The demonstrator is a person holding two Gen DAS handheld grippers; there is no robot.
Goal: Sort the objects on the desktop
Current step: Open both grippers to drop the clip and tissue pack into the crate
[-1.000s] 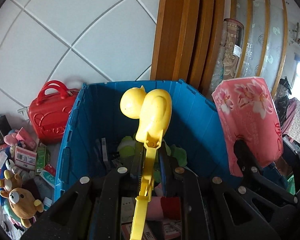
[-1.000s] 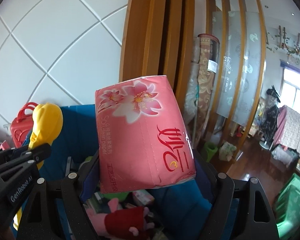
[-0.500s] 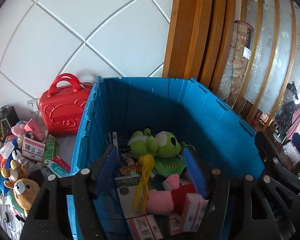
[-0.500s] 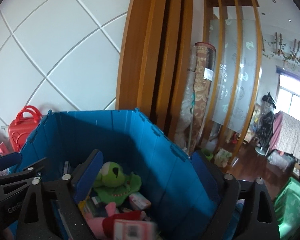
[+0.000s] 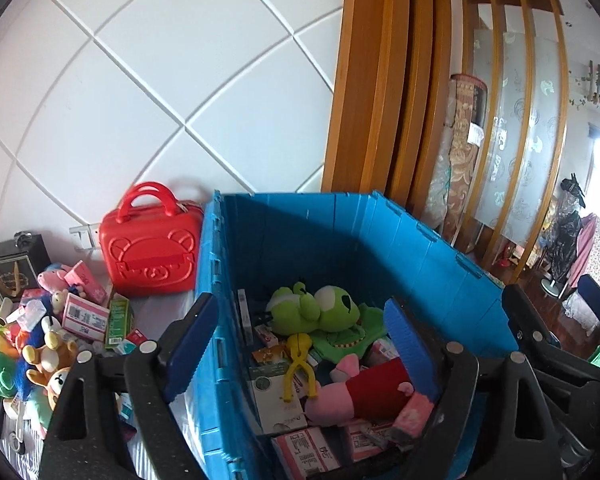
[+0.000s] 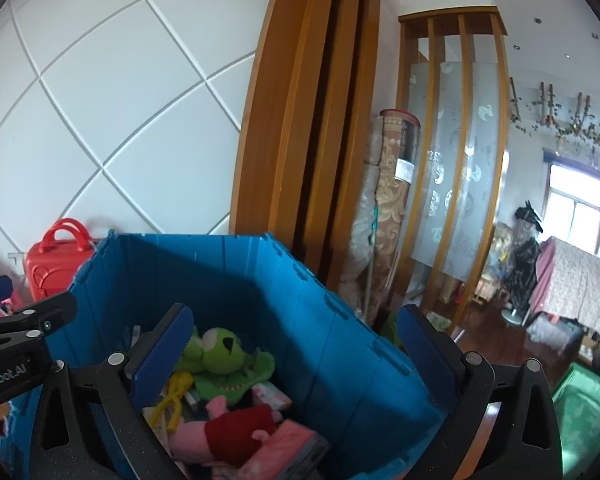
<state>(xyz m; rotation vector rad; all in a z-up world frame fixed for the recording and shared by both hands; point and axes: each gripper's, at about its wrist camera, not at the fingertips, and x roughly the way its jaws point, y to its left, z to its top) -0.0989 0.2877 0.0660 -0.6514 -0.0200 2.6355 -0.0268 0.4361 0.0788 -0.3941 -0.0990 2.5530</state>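
Both tongs are empty over the blue bin point(image 5: 380, 248): left tongs point(image 5: 300, 344) opening, right tongs point(image 6: 296, 344) wide, maybe touching nothing.

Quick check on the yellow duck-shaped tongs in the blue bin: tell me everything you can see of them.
The yellow tongs look like glossy moulded plastic, with two long handles splayed apart toward the camera and the rounded head end pointing toward the green frog plush. They lie flat inside the blue bin, on top of cartons, beside the pink plush. Neither hand-held gripper touches them.
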